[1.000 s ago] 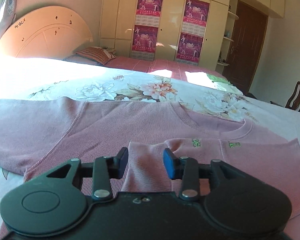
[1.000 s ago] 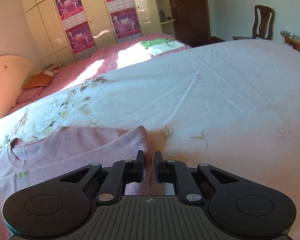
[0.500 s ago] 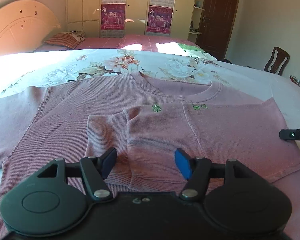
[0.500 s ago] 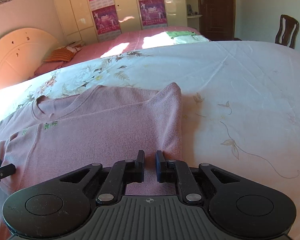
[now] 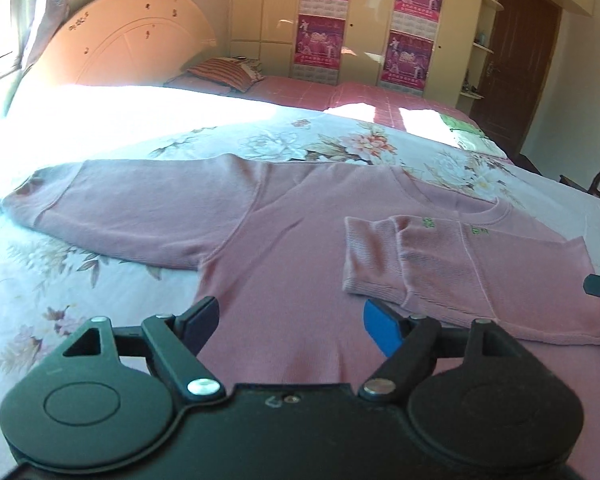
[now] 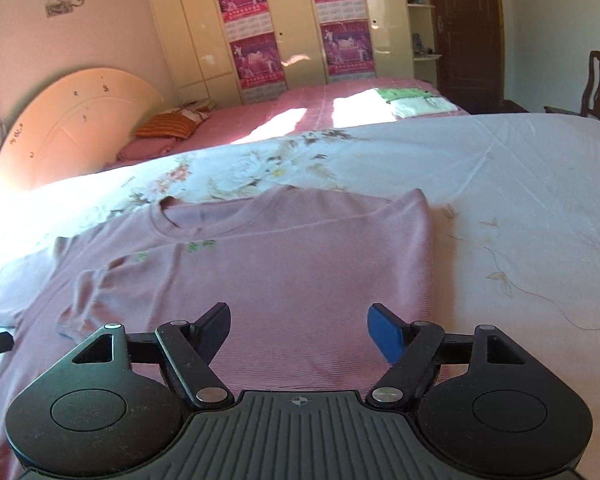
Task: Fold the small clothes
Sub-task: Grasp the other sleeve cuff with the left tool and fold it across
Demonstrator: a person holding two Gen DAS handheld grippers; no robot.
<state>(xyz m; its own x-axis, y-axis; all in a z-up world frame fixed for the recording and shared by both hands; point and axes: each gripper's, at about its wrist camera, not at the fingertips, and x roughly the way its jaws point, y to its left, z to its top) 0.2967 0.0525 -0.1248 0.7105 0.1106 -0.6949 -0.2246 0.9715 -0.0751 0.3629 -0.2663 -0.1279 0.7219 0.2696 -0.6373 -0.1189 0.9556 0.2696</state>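
The pink sweater (image 5: pixel 300 264) is lying flat on the floral bedspread (image 6: pixel 520 184), one sleeve (image 5: pixel 452 276) already folded across the chest, the other sleeve (image 5: pixel 140 216) lying stretched out to the side. I am judging the first fold done. I am holding the left gripper (image 5: pixel 290 320) and right gripper (image 6: pixel 298 330) over it, jaws opening wide, gripping nothing. Next I should be reaching for that outstretched sleeve's cuff.
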